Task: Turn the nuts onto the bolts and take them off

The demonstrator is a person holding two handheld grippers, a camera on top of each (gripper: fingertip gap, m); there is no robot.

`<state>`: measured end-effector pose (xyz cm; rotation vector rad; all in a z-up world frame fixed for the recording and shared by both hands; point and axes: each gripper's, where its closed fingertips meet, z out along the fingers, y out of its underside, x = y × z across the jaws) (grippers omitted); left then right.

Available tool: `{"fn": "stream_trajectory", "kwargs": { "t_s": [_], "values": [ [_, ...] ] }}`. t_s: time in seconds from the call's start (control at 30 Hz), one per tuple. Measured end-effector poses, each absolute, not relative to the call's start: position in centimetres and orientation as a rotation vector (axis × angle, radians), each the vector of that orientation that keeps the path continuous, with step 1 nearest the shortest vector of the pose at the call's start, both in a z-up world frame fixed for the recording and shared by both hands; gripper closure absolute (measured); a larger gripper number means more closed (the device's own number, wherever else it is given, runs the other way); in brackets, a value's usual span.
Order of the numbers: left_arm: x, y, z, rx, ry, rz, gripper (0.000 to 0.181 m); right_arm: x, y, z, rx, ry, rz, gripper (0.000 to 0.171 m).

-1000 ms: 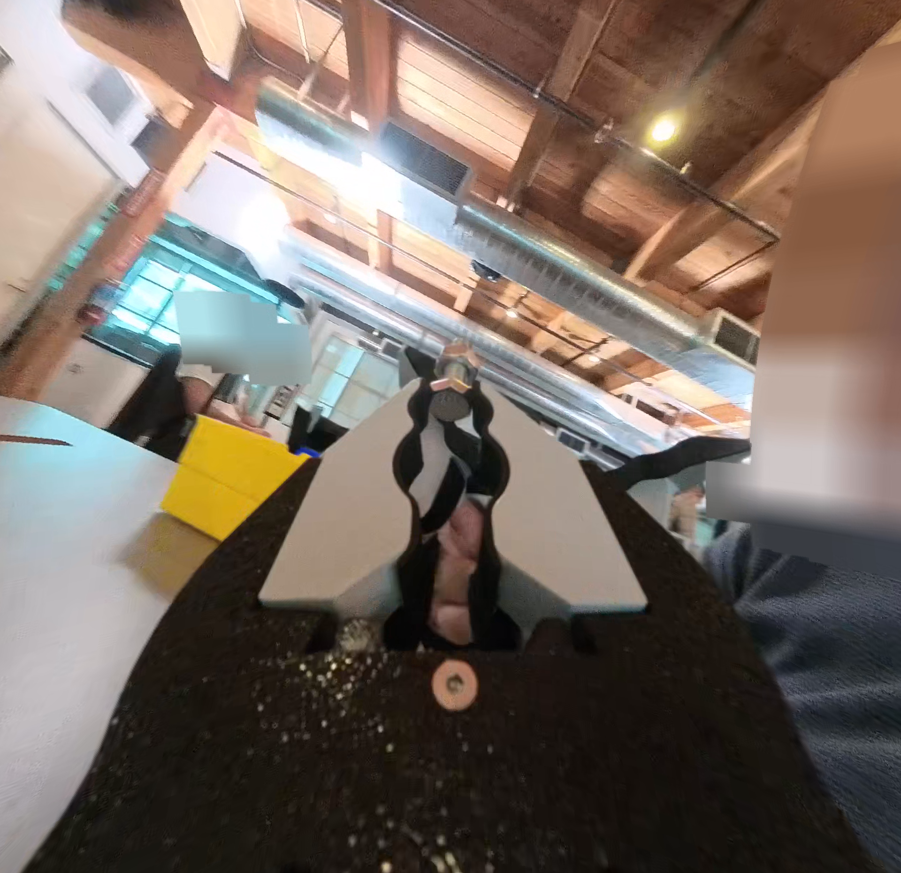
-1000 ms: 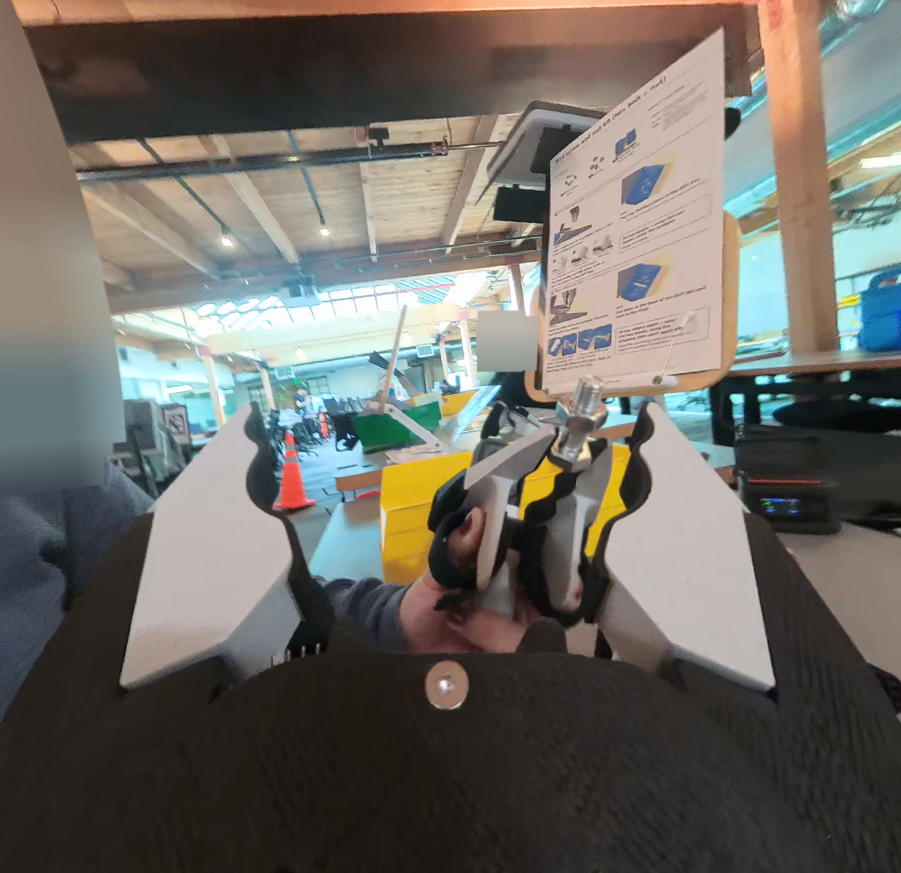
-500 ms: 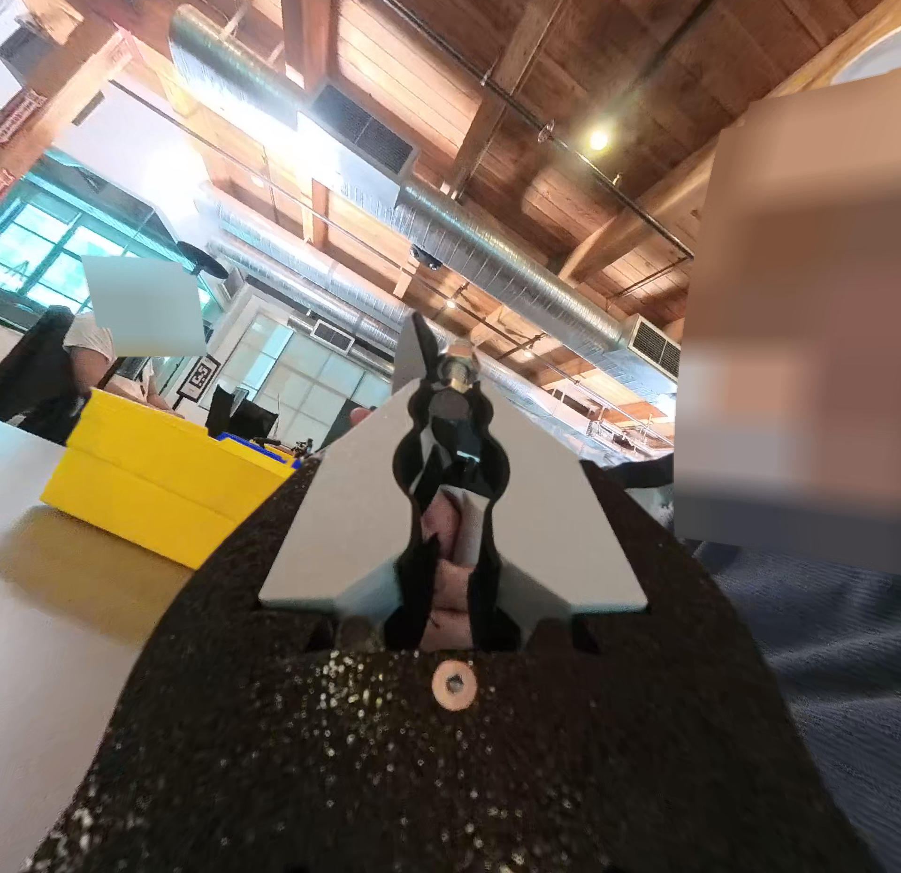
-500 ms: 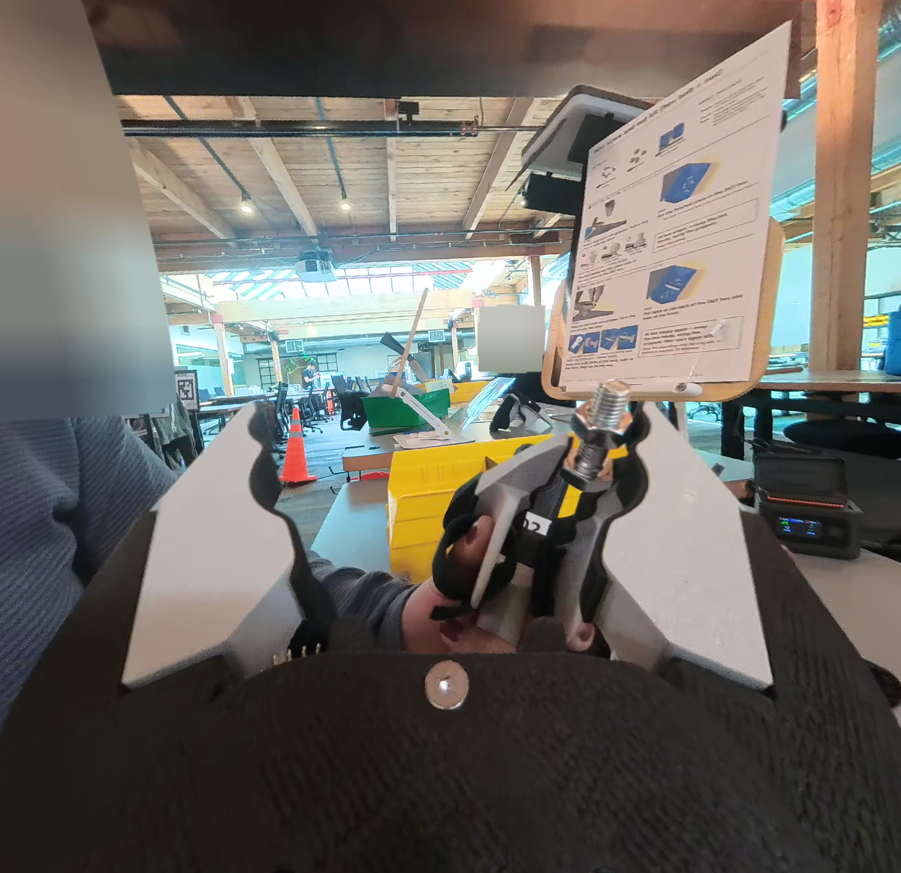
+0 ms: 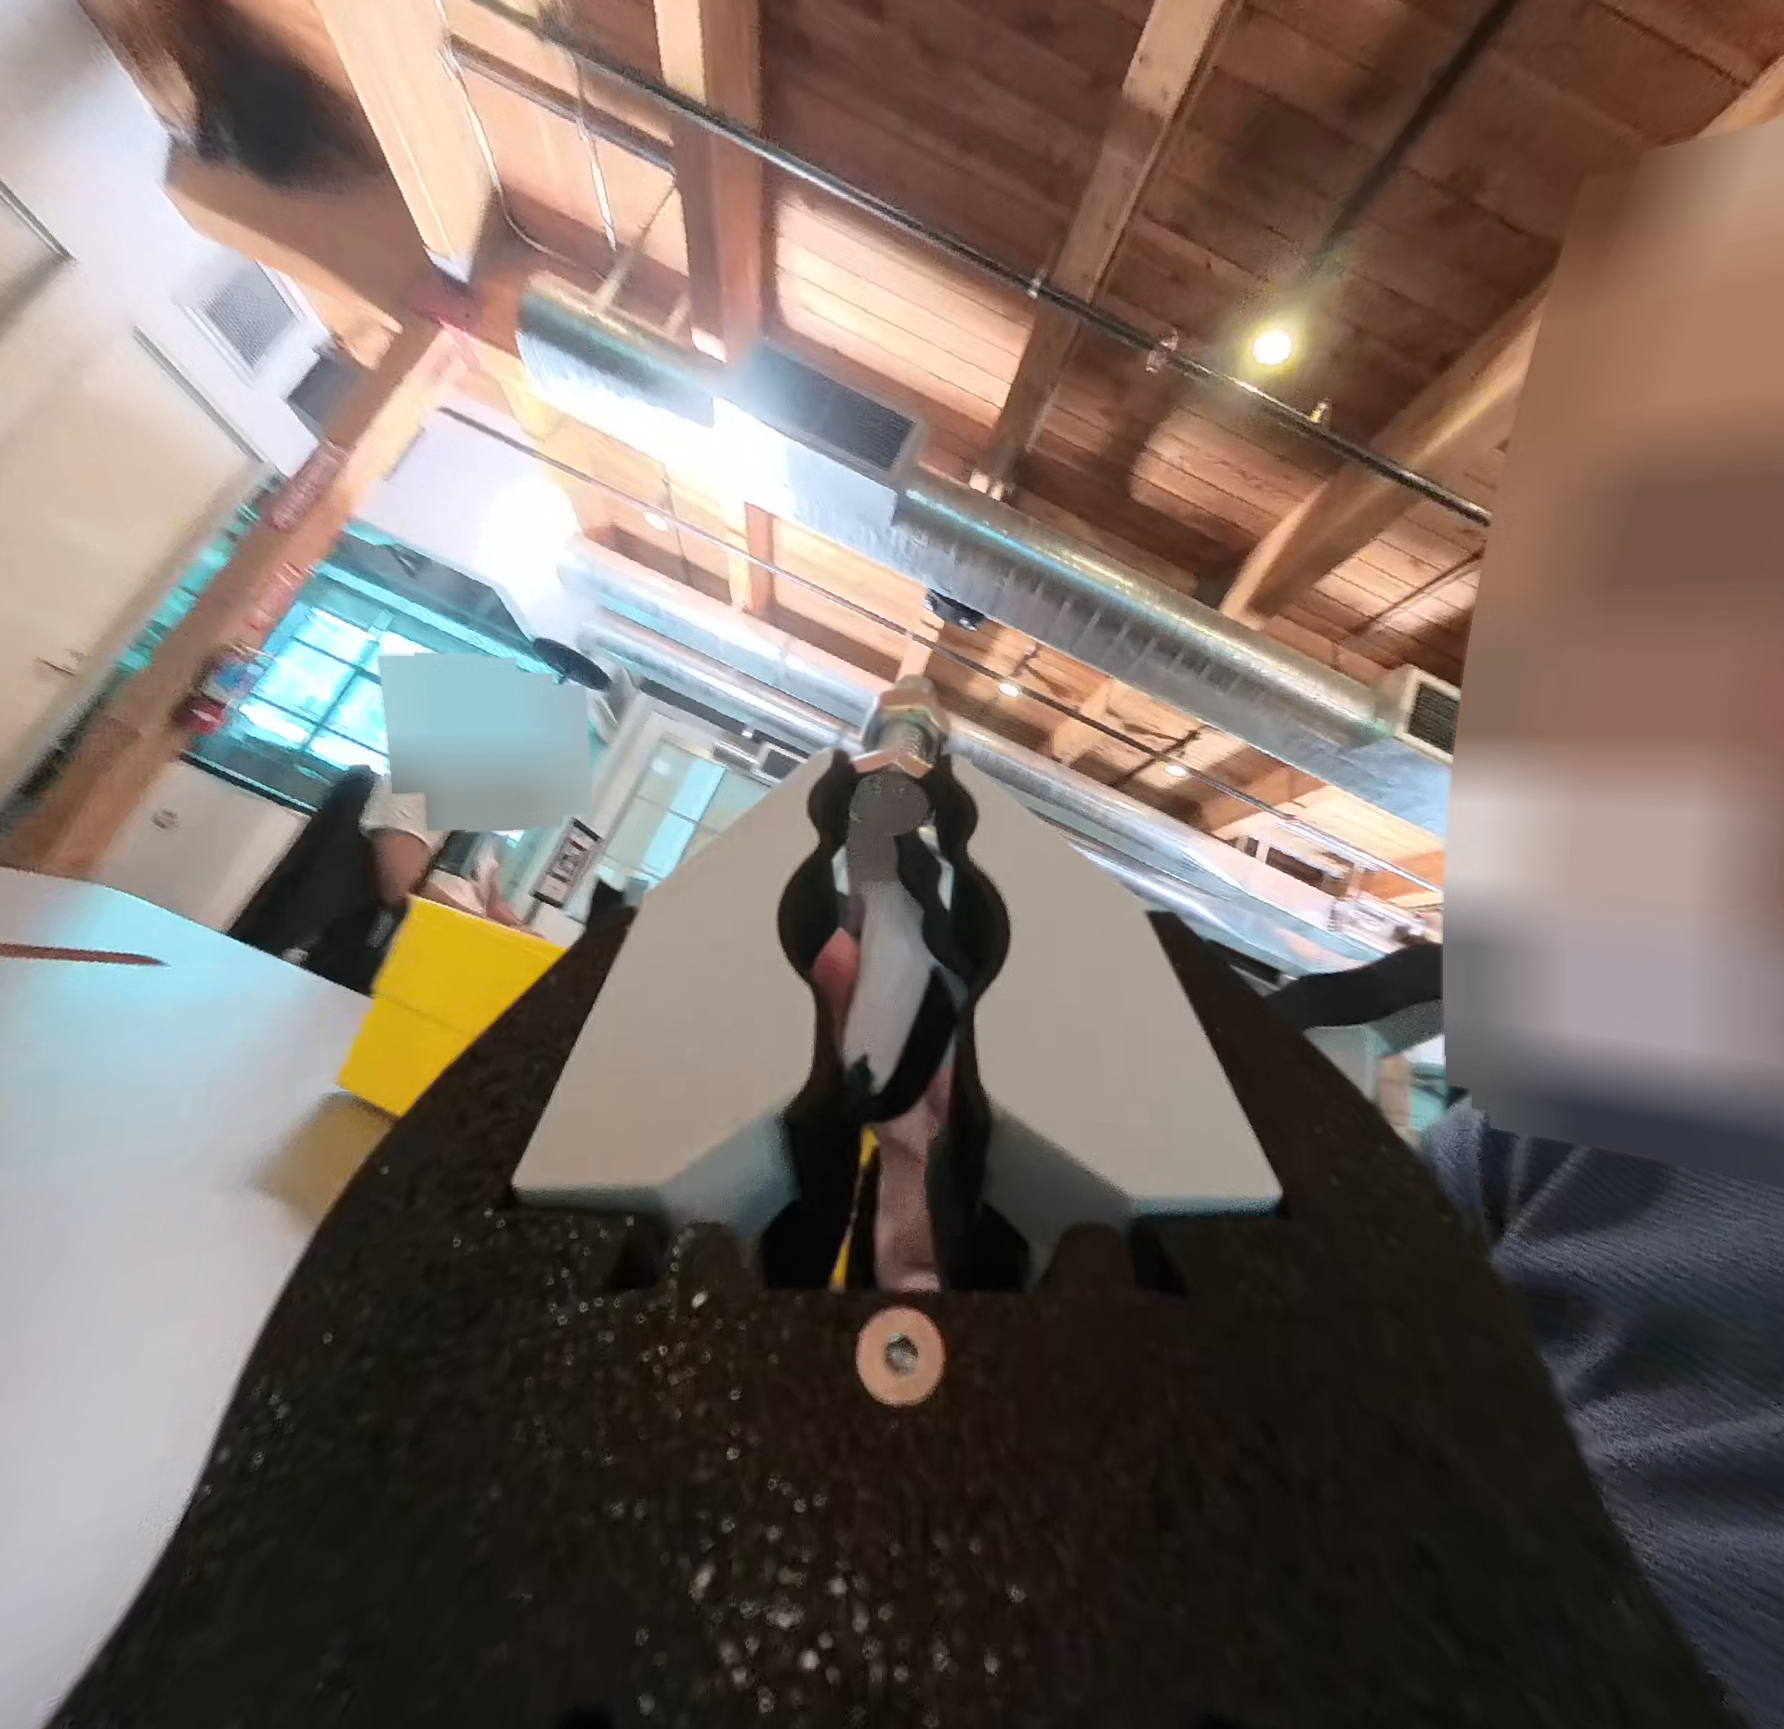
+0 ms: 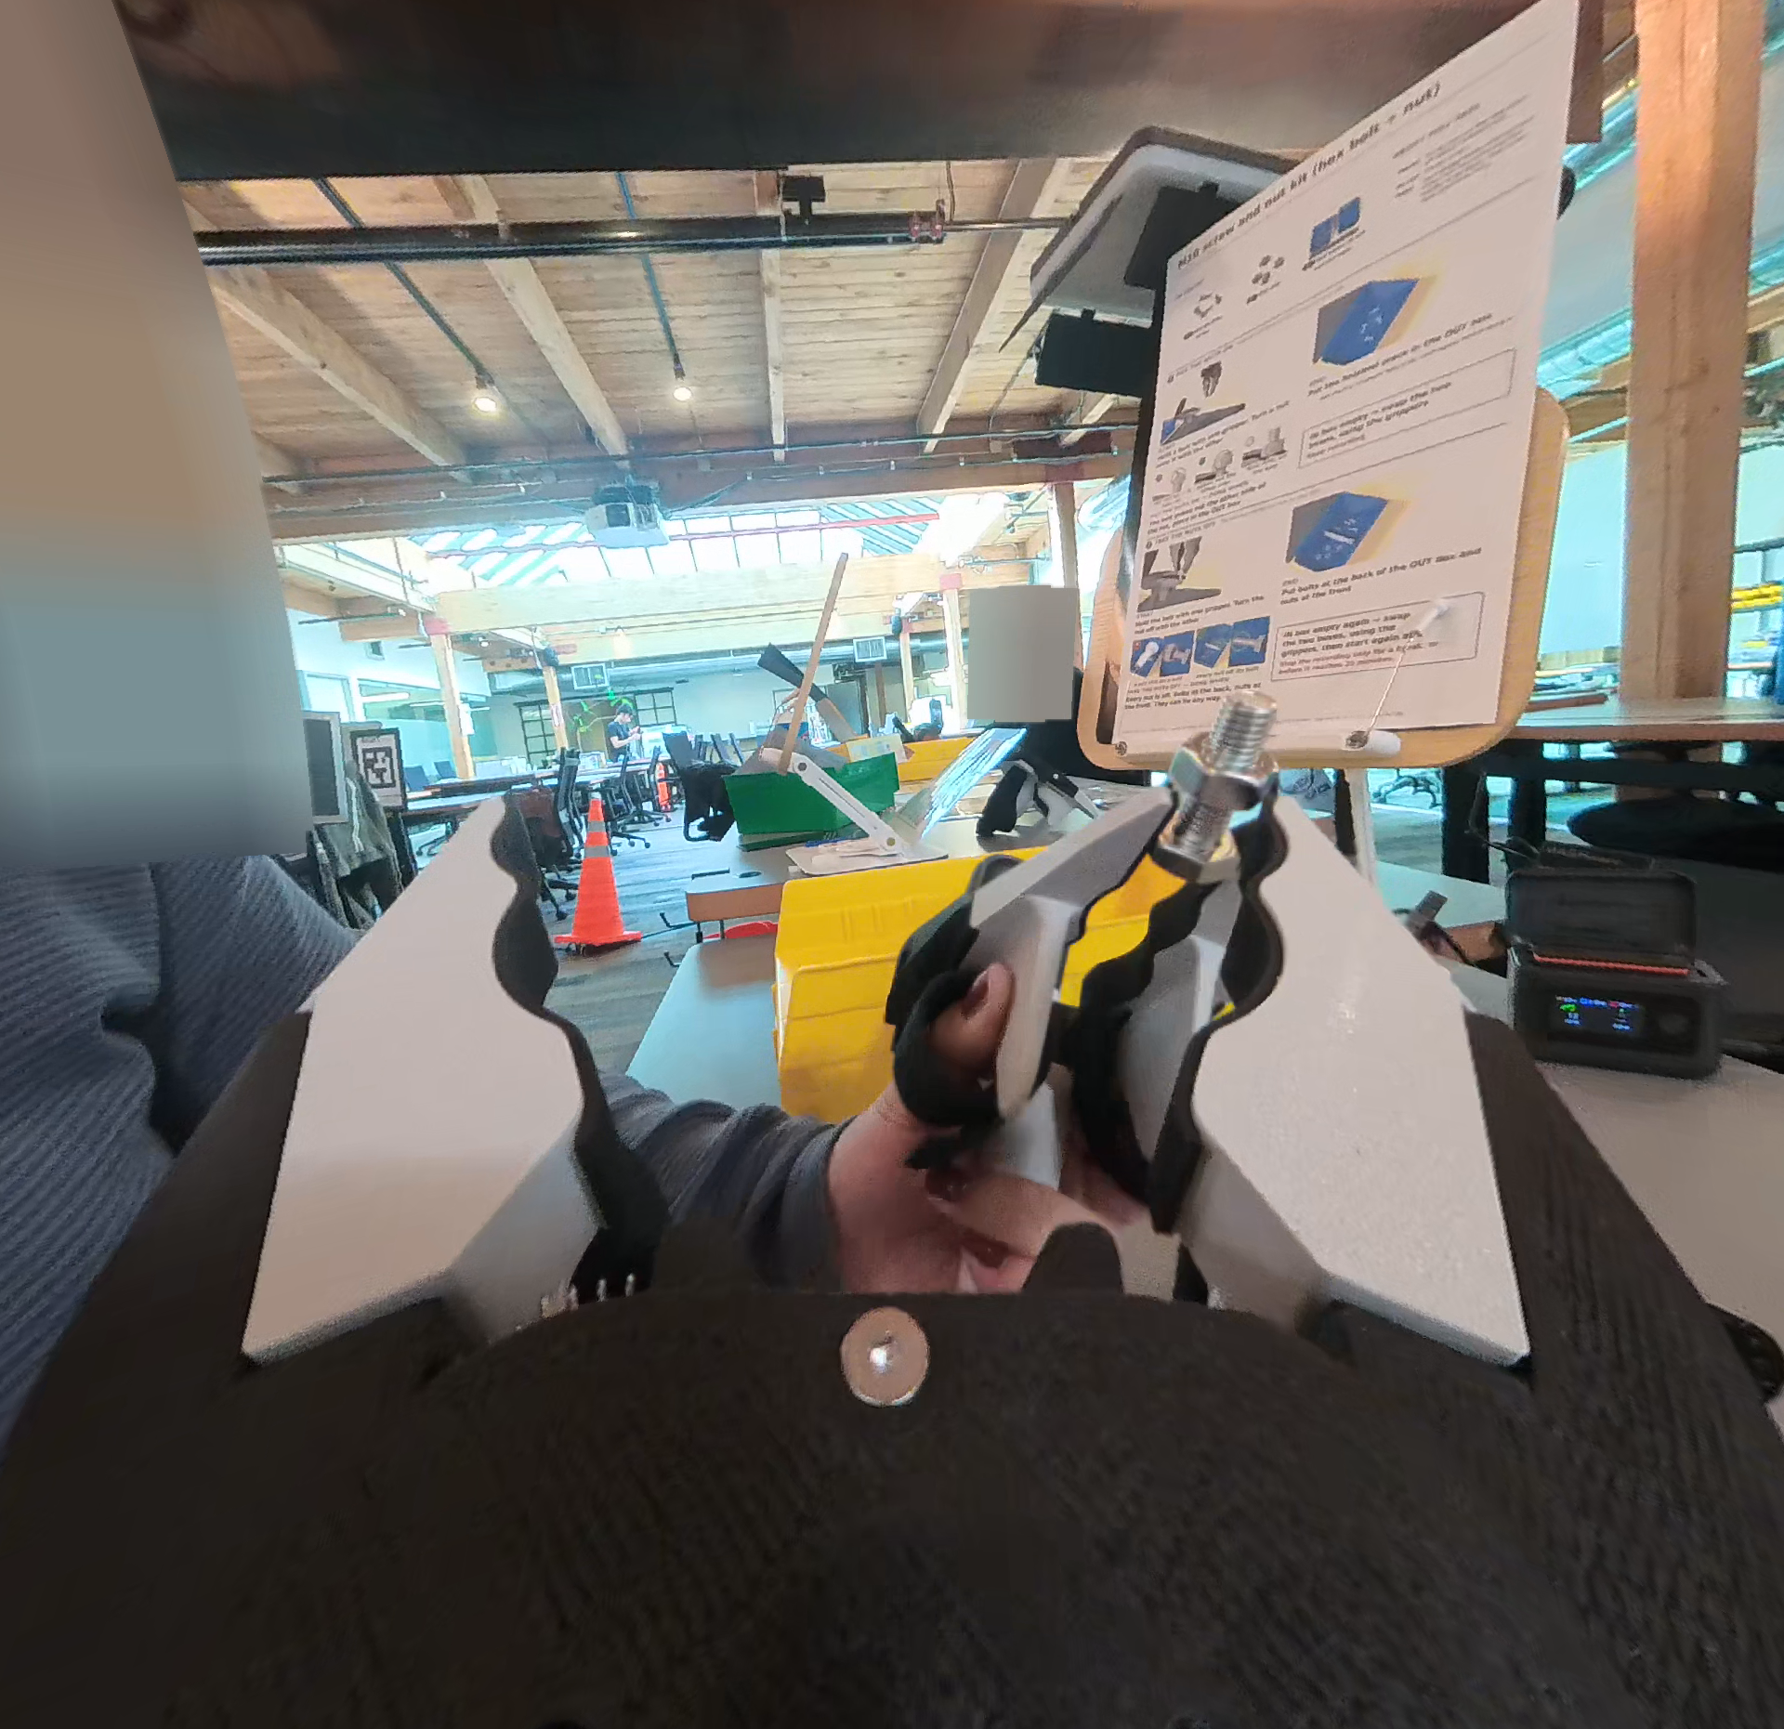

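My left gripper [image 5: 893, 790] is shut on the head of a steel bolt [image 5: 893, 766], which points up and away towards the ceiling. A hex nut [image 5: 905, 717] sits on its thread near the head. In the right wrist view the left gripper [image 6: 1183, 848] holds the bolt [image 6: 1218, 785] upright, with the nut [image 6: 1207, 766] partway down the thread. My right gripper [image 6: 888, 814] is open wide. Its right finger [image 6: 1351, 1007] stands right beside the bolt and nut, and its left finger [image 6: 434, 1007] is far off.
A yellow bin [image 6: 869, 959] stands on the white table [image 5: 145, 1152] behind the grippers and also shows in the left wrist view [image 5: 454, 997]. An instruction sheet on a wooden stand [image 6: 1342, 486] rises at the right. A black device case [image 6: 1612, 988] sits at the far right.
The left gripper swung with the bolt to one side and back again, still shut on it. The right gripper stayed open, its right finger close to the nut.
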<state>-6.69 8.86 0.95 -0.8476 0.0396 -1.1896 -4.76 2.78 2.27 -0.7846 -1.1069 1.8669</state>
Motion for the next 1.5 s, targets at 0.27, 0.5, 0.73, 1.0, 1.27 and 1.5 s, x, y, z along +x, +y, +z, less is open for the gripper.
{"fn": "stream_trajectory", "kwargs": {
  "t_s": [0.27,0.5,0.73,1.0,1.27,1.5],
  "values": [
    [-5.2,9.1,0.6,-0.899,0.100,-1.141,0.166,-4.5,3.1,2.7,-0.778,-1.065,1.875,0.025],
    [-4.9,8.6,0.7,-0.920,0.145,-1.113,0.166,-4.4,3.9,2.9,-0.798,-1.022,1.881,0.027],
    [-7.6,9.1,1.0,-0.908,0.049,-1.015,0.166,-4.5,3.0,2.5,-0.791,-1.072,1.910,0.029],
    [-5.9,9.3,0.5,-0.948,0.101,-1.006,0.166,-4.7,3.2,2.5,-0.806,-1.073,1.898,0.022],
    [-5.1,8.9,0.4,-1.001,0.229,-1.000,0.166,-4.2,7.8,2.7,-0.936,-0.897,1.862,0.087],
    [-4.3,8.4,0.5,-0.993,0.277,-1.067,0.166,-3.5,9.4,2.6,-0.958,-0.841,1.850,0.142]
  ]
}}
